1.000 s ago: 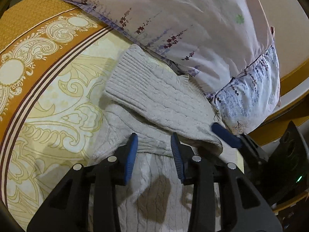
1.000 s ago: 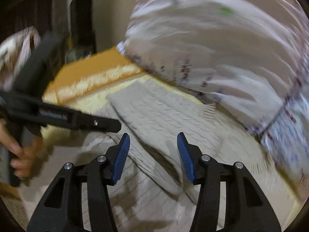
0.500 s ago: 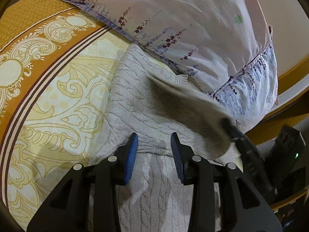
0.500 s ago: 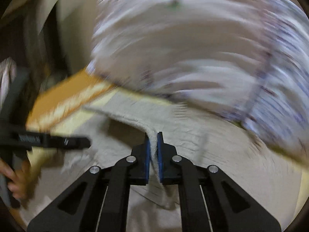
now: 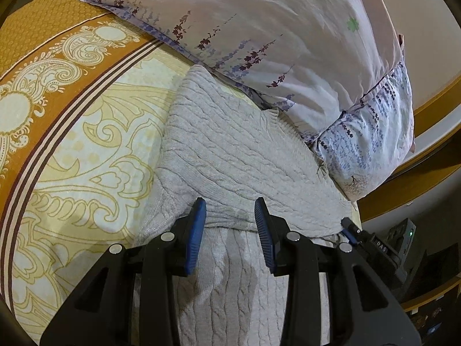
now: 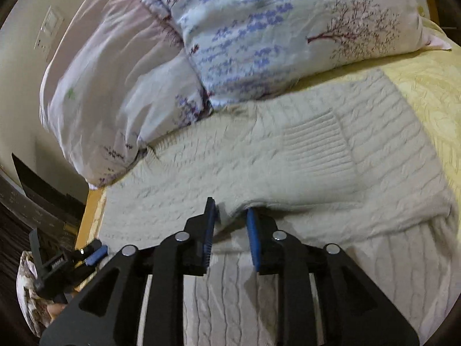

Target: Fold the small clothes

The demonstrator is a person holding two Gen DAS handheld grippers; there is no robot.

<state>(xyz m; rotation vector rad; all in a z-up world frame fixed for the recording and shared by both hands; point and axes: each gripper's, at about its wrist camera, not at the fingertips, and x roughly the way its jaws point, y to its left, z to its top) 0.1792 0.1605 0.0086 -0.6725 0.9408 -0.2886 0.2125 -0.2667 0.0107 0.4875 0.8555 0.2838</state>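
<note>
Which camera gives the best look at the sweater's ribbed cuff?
The right wrist view: the ribbed cuff lies flat and unobstructed, folded across the cable-knit sweater body. The left wrist view shows the sweater but no clear cuff ribbing.

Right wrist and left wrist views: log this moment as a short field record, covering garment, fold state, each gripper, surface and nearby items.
garment: cream cable-knit sweater
fold state: upper part doubled over the lower body; ribbed cuff lying on top
left gripper: open, fingers either side of the fold edge, gripping nothing
right gripper: jaws parted, fold edge between the fingers, no firm pinch visible
surface: yellow patterned bedspread
nearby: floral pillow touching the sweater's far edge
</note>
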